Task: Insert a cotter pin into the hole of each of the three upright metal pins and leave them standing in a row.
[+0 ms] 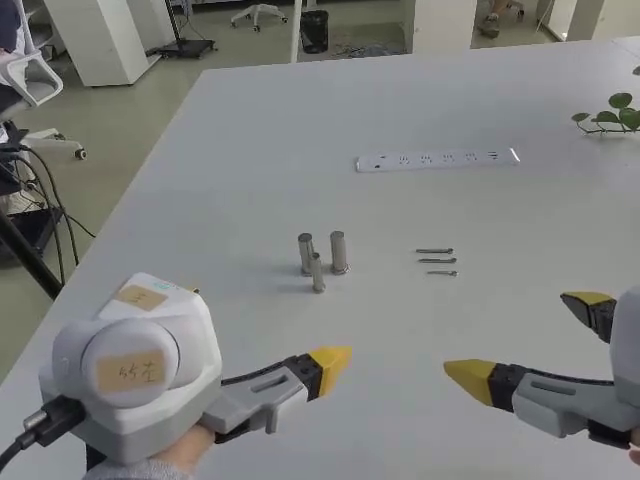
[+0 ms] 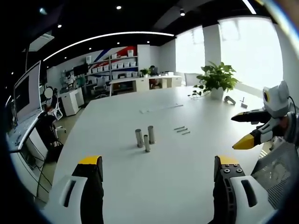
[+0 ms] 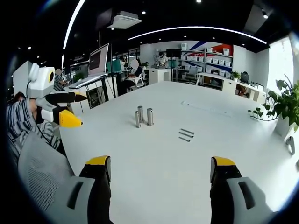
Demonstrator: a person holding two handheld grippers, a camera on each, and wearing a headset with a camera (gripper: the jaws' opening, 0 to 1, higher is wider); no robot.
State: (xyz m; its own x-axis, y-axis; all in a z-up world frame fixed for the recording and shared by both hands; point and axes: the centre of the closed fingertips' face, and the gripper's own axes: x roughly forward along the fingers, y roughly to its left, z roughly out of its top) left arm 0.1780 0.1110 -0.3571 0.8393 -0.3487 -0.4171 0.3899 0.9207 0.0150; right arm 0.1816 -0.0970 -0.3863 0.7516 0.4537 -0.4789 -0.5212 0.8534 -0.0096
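Cotter pins (image 1: 437, 261) tiny, indistinct, near metal pins (image 1: 318, 270)

Two tan paper labels sit on the white housing of the left tool (image 2: 158, 161), seen in the head view. The label on the round end cap (image 1: 132, 372) carries a short handwritten mark, perhaps two digits and a character, too blurred to read with certainty. The top label (image 1: 141, 297) has a fainter scrawl that cannot be made out.
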